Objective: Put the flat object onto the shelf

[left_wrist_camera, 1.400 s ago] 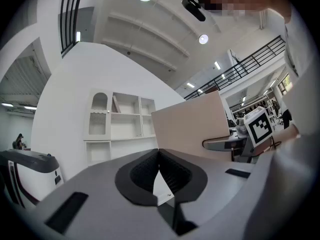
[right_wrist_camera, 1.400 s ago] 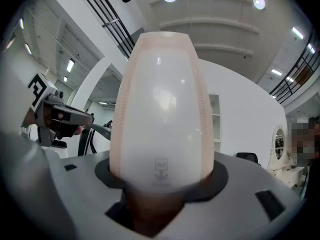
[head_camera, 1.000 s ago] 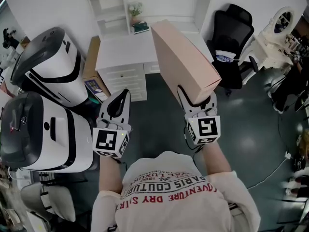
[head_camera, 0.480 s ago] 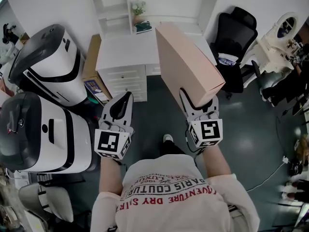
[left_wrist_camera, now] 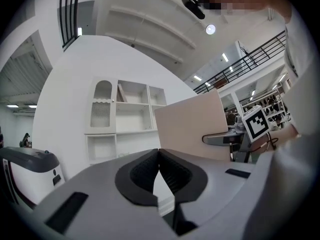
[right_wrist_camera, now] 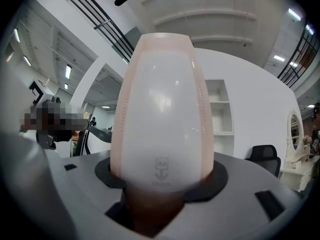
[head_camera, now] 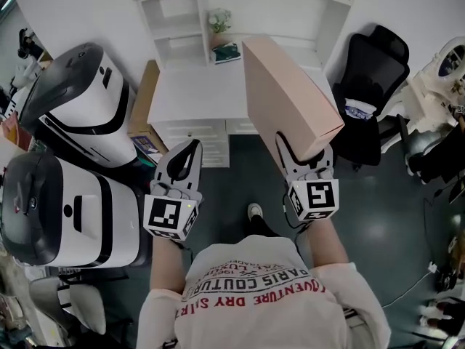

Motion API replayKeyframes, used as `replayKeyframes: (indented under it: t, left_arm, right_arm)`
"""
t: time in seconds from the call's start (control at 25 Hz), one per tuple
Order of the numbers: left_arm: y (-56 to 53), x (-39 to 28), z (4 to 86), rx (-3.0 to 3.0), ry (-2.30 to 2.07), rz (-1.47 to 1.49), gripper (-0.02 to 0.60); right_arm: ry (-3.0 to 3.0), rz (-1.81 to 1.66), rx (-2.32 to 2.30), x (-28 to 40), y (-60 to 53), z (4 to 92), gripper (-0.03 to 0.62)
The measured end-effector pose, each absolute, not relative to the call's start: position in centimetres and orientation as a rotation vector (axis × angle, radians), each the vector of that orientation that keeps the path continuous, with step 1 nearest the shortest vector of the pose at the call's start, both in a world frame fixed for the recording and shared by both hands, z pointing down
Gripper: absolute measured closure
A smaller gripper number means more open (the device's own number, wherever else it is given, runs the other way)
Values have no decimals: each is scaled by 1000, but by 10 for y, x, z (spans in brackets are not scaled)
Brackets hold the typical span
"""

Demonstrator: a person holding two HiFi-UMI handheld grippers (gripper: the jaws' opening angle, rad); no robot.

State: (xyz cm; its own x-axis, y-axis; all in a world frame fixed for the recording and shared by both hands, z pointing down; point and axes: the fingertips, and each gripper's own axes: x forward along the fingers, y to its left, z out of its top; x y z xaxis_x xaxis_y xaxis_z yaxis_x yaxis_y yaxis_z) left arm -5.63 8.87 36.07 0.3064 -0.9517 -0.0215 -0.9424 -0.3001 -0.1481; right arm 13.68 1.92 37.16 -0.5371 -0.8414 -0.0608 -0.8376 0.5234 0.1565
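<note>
**Shelf nearer, box not yet placed**

Desk [head_camera: 192, 93] and shelf [head_camera: 178, 24] have slid lower and closer in the head view than a second back, so the person is approaching. Right claw [head_camera: 304, 153] clamps the near end of the box [head_camera: 290, 97], which is held in the air, slanting up toward the shelf and clear of it. Left claw [head_camera: 190, 147] is closed on nothing. Pickup and most of the carry look done. Reaching in, setting down and letting go remain. The box is a long, slim, pale-pink slab with matte, cardboard-like faces. Its end face seems glossy white, though the wide lens distorts it. Shelf and desk are smooth white.
</note>
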Motion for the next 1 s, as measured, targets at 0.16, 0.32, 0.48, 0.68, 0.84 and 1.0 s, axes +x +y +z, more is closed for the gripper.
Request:
replayKeyframes:
  t: [0.16, 0.32, 0.48, 0.68, 0.84, 1.0]
  left_arm:
    - [33, -53, 347, -2389, 1797, -97, 568]
    - [-23, -43, 339, -2360, 1807, -99, 568]
    - [-72, -33, 333, -2325, 1824, -85, 568]
    - [-111, -26, 331, -2316, 1837, -99, 568]
    - [-136, -39, 330, -2310, 1854, -101, 568]
    - [-164, -55, 326, -2320, 1838, -83, 568]
  right_arm:
    - [-2757, -286, 1469, 138, -41, 359, 299]
    - [-2780, -321, 1434, 145, -101, 348, 299]
    - [-2797, -357, 1411, 154, -153, 339, 299]
    - [-2798, -374, 1384, 156, -201, 333, 301]
    - [-2795, -389, 1351, 142, -225, 328, 301]
    - [-2745, -459, 1374, 127, -250, 313, 301]
